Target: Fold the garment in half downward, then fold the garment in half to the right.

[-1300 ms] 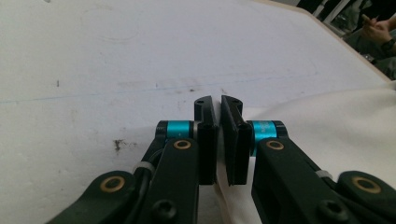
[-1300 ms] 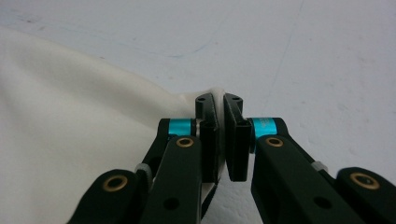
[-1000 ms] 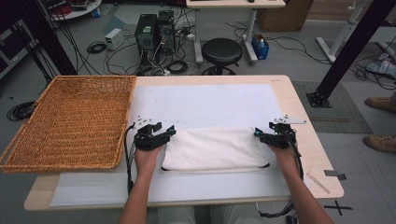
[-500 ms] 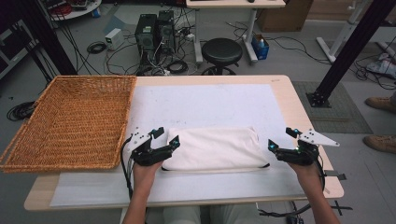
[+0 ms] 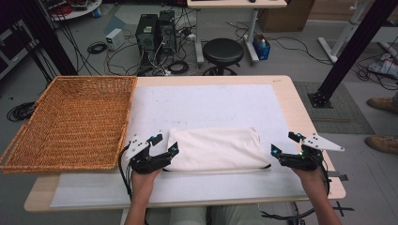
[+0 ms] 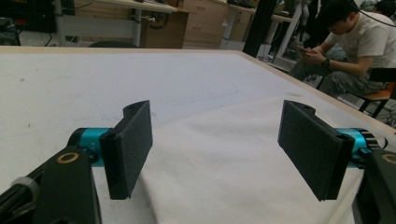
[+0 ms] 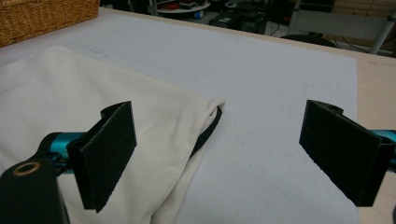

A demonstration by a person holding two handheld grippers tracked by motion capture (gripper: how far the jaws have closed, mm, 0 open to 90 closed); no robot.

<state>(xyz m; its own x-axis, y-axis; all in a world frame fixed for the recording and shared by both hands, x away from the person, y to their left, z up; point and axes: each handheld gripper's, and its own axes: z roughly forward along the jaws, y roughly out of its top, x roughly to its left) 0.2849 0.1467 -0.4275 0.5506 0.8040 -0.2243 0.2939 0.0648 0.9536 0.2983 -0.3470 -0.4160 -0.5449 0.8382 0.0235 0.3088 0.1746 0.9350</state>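
High view: the folded cream cloth bag (image 5: 215, 150) lies near the surface's front edge, long axis running nine to three o'clock. The left claw (image 5: 163, 146), jaws wide, is at its nine o'clock end. The right claw (image 5: 283, 144), also wide, stands off its three o'clock end.

Left gripper view: cloth sits between the wide jaws, so closing low could grab one layer and undo the fold.

Right gripper view: the black strap (image 7: 208, 130) peeks out at the corner and could snag.

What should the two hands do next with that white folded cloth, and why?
Probably bring both tools back in to grip the cloth's ends. The folded white cloth lies flat on the table, and the wicker basket waits beside it. The left tool stands open at the cloth's left edge, the right tool open and apart from its right edge, so nothing is held yet.
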